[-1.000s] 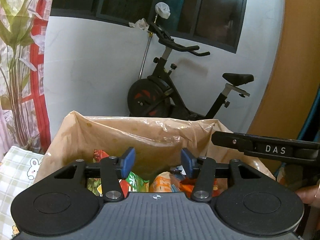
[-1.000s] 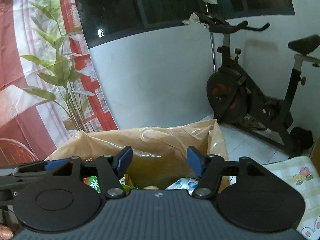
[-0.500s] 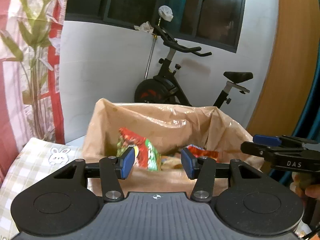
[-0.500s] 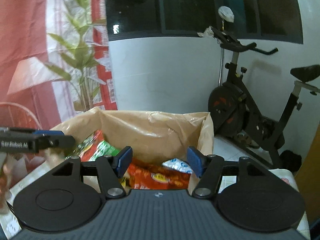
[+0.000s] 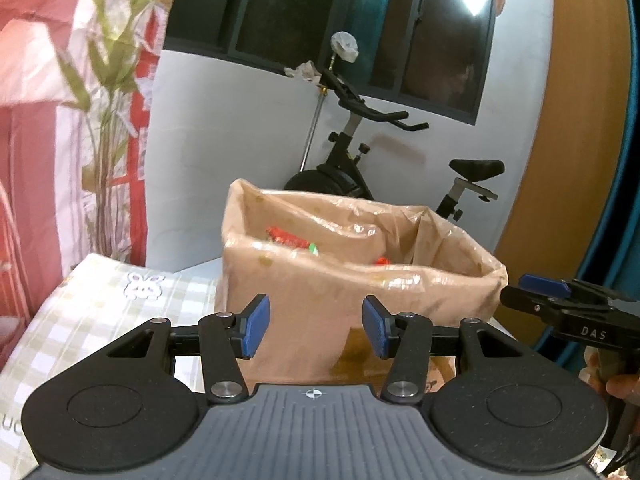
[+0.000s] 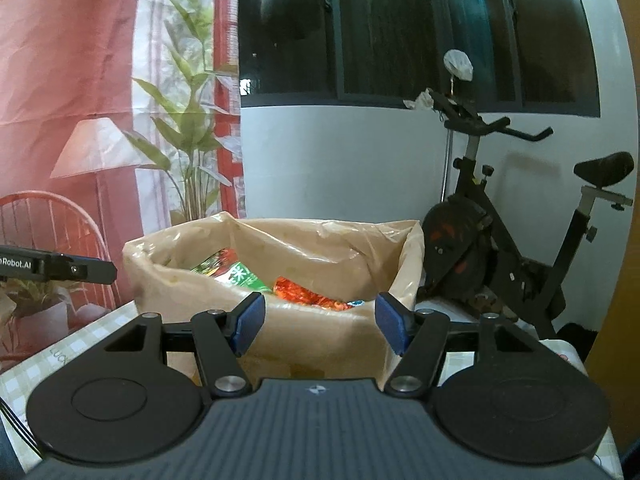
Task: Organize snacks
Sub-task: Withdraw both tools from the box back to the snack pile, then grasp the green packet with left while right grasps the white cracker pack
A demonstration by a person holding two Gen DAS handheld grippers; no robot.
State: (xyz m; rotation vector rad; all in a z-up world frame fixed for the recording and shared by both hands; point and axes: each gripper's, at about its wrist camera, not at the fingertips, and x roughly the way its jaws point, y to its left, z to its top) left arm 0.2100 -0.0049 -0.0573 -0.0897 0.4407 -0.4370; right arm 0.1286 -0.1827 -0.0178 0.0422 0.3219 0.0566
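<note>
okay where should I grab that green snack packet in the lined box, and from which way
Come from above with the right gripper: the green packet leans inside the box, only its upper end showing. Pinch that top edge across its thin, flat faces.

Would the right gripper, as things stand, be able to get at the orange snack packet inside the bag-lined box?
Probably yes. The right gripper is open with nothing between its pads, and the box is open-topped, the orange snack packet lying uncovered. It would have to clear the near wall first.

Snack packets (image 6: 256, 280) mostly hidden behind bag-lined box (image 6: 320, 332) wall; labels unreadable. Bike (image 6: 520, 248) base cut off by right gripper (image 6: 318, 324).
</note>
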